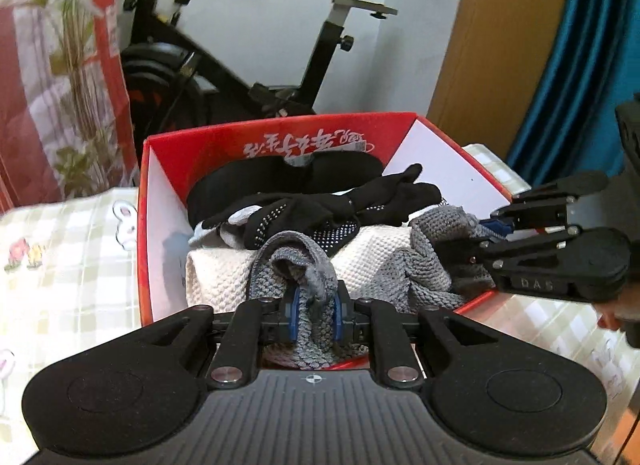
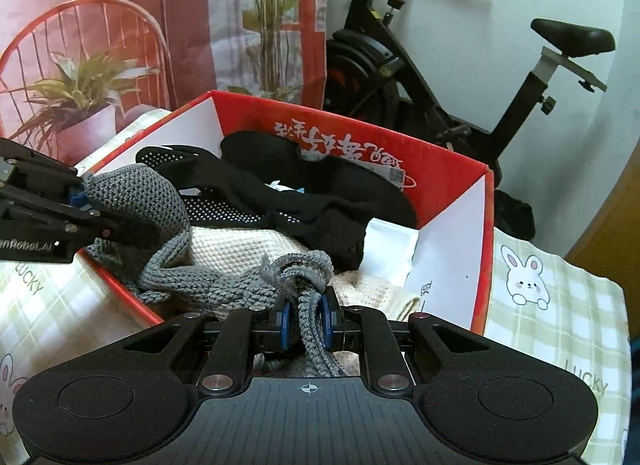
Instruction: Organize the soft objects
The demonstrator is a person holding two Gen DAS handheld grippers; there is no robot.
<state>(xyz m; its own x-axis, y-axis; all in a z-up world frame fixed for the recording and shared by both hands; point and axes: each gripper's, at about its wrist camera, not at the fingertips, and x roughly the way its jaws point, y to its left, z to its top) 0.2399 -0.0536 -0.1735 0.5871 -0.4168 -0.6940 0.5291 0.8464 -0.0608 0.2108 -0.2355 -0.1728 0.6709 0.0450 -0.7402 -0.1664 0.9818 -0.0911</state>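
The grey chunky-knit scarf-like cloth (image 1: 424, 265) is strung across the near edge of the open red cardboard box (image 1: 280, 133), its long axis running side to side between the two tongs. The left tongs (image 1: 314, 315) are clenched on one bunched end, and the right tongs (image 2: 306, 321) on the knotted other end. It lies over a white waffle-knit towel (image 1: 224, 277) and black dotted gloves (image 1: 320, 217). Neither hand is nearer; likely both must lower together into the box.
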